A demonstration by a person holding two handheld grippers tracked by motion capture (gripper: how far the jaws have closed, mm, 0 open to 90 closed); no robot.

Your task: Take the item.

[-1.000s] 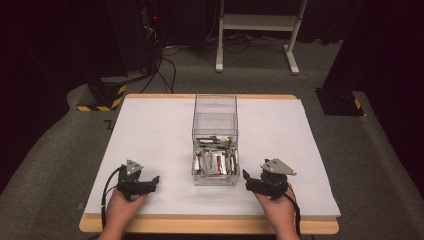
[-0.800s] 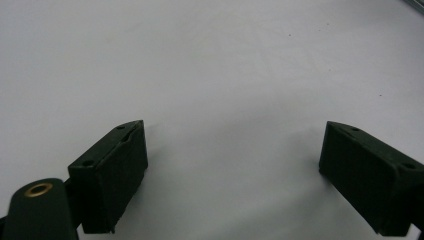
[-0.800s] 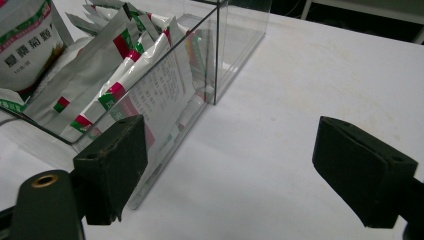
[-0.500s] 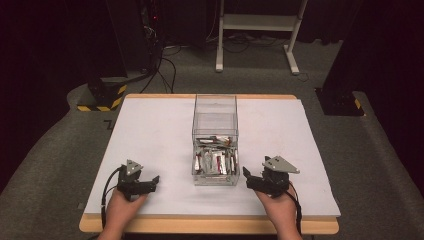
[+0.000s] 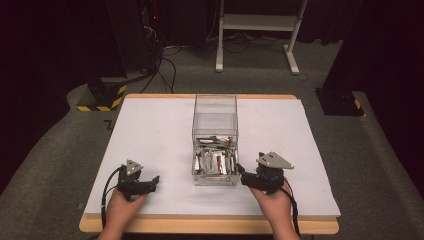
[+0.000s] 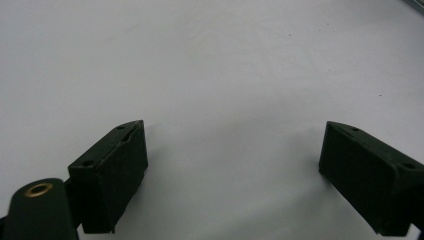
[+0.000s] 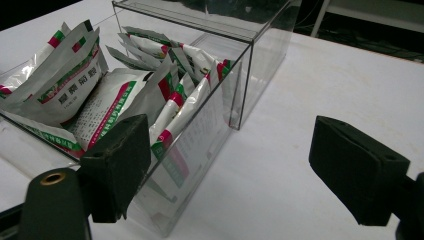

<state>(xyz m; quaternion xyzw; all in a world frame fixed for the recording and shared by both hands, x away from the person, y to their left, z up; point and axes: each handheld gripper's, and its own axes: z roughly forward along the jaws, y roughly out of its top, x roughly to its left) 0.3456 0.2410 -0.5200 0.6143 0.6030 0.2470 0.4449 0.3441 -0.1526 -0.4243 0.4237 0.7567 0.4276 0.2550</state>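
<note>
Both pairs of jaws stand wide apart with nothing between them. On the left gripper (image 6: 235, 170) the two black pads frame only bare white table (image 6: 210, 60), and from above that gripper (image 5: 141, 185) sits low on the near left part of the tabletop, well apart from anything else. The right gripper (image 7: 235, 175) is just as empty, but its jaws point at the near corner of the clear box (image 7: 235, 95), with one pad close by the transparent wall and the other out over open table. From the high view the right gripper (image 5: 245, 179) rests just beside the box's (image 5: 215, 107) near right corner, whether touching it or not I cannot tell. Inside the lower, open front part of the box stand the sachets (image 7: 95, 100), white packets with red and green bands packed on edge and leaning against one another; the taller rear part of the box looks empty. To my eye this is the very start of the job, with nothing picked up yet and the right hand (image 5: 272, 205) lined up for a first reach. The next move would call for lifting the right jaws over the front wall, dropping them around a single packet's top edge and closing gently, perhaps with the left gripper brought across to steady the light box.
</note>
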